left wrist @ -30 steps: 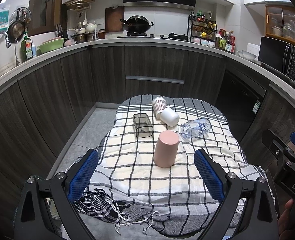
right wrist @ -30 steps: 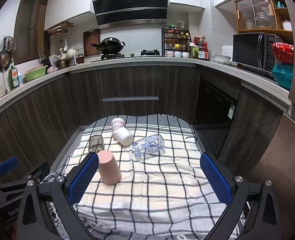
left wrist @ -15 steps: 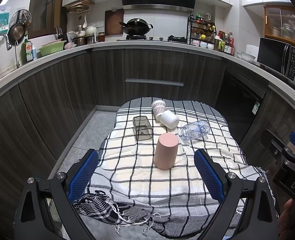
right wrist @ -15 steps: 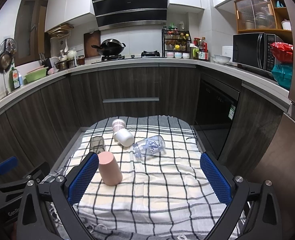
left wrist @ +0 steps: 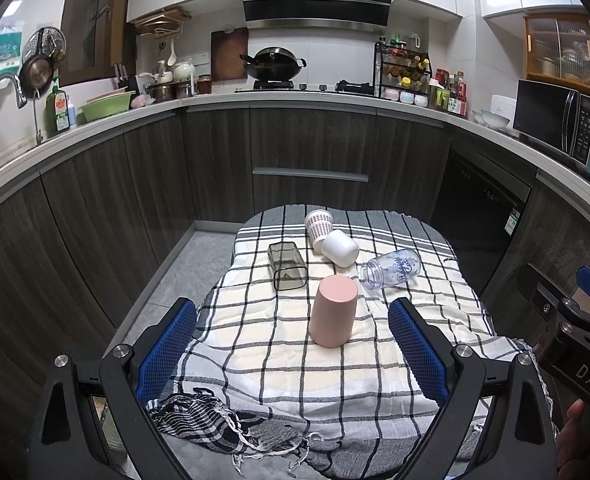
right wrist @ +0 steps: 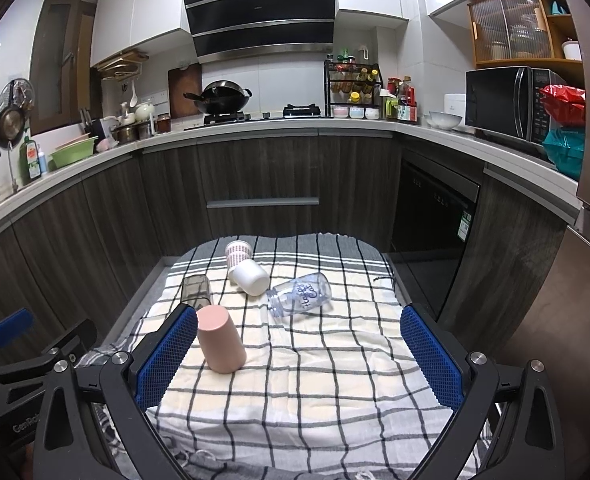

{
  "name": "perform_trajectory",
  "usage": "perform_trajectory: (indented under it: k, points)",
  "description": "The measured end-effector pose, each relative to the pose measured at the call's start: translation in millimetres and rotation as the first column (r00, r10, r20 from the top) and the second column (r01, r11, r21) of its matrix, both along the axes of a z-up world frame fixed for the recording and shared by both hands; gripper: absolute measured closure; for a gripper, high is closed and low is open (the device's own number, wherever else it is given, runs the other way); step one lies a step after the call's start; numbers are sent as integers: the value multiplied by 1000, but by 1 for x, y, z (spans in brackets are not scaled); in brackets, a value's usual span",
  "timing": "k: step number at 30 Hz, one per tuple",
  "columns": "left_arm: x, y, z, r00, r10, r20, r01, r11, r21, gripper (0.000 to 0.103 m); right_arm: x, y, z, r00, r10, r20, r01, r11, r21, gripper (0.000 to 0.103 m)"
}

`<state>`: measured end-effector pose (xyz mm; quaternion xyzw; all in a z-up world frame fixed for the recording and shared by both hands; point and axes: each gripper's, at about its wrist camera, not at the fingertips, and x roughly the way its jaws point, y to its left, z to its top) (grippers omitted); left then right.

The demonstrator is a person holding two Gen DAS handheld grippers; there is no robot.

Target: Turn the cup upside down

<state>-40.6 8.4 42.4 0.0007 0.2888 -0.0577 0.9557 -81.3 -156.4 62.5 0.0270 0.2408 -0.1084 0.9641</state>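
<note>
Nothing shifted since before: pink cup [left wrist: 332, 312] upright, base up; both hand-held grippers [left wrist: 291, 344] [right wrist: 299, 354] wide open, empty.

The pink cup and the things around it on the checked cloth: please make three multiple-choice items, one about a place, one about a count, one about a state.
1. Where does the pink cup stand among the vessels on the checked cloth?
A. nearest the cameras
B. farthest from the cameras
C. on the floor

2. How many vessels are on the cloth?
A. three
B. five
C. seven

3. In what state is the clear bottle?
A. standing upright
B. held in a tool
C. lying on its side

Key:
1 A, since the grey square cup, white cup, dotted cup and bottle all lie behind it.
2 B, counting those five.
3 C, its open mouth points sideways; the left tool and right tool are both open and hold nothing.
</note>
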Motion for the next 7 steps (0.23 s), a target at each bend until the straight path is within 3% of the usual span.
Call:
perform_trajectory:
  k: [7]
  points:
    - [2,2,-3,1000,8,-11,-8,1000,-2,3,0,-1,0,1000,-1,-3,1,1000,3,1]
